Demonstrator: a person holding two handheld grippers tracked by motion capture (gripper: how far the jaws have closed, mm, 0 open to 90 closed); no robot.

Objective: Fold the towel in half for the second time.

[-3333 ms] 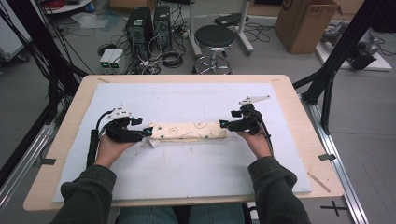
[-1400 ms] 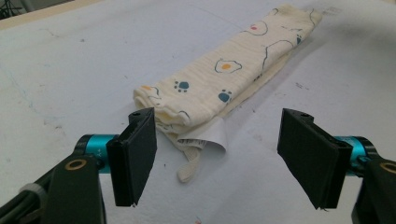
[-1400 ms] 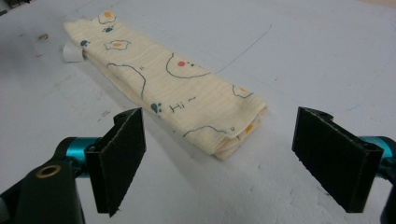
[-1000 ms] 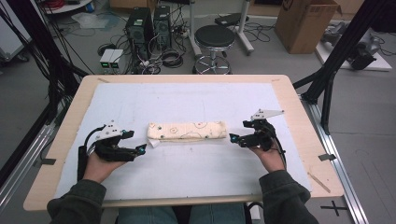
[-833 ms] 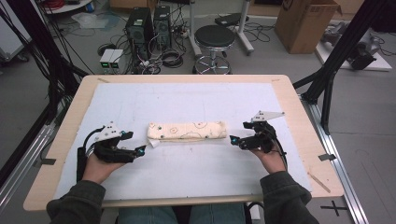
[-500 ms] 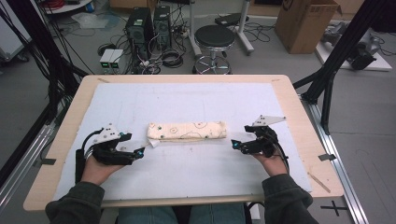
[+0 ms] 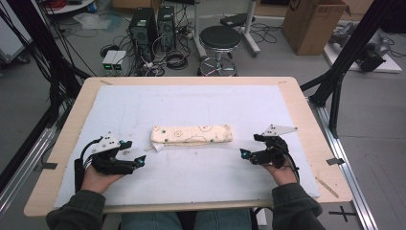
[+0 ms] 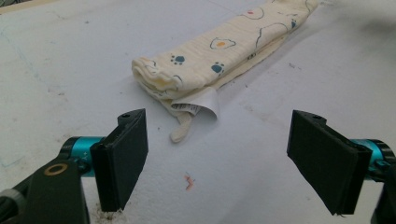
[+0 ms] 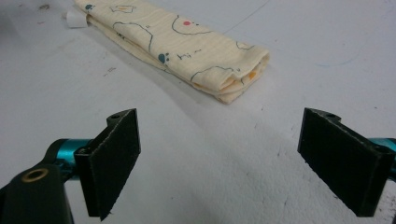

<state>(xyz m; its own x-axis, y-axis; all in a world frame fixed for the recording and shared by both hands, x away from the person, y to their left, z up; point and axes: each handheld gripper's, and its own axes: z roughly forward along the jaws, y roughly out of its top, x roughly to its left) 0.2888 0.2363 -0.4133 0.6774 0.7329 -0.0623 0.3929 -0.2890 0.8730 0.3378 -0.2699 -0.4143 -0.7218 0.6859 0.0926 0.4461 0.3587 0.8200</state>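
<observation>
Between the wide-open left tongs [image 7: 129, 154] and right tongs [image 7: 245, 154], the folded cloth's [image 7: 191, 134] label [image 8: 198, 103] is unreadable.

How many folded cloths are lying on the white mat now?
1. The folded cloth lies across the middle of the white mat, between the left hand-held gripper and the right hand-held gripper, touching neither.

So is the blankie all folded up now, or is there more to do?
It looks folded: the patterned cloth lies as a long, narrow bundle on the white mat, a white tag poking out at one end. Nothing is in hand; the left gripper and right gripper are open, apart from it. Little seems left.
</observation>
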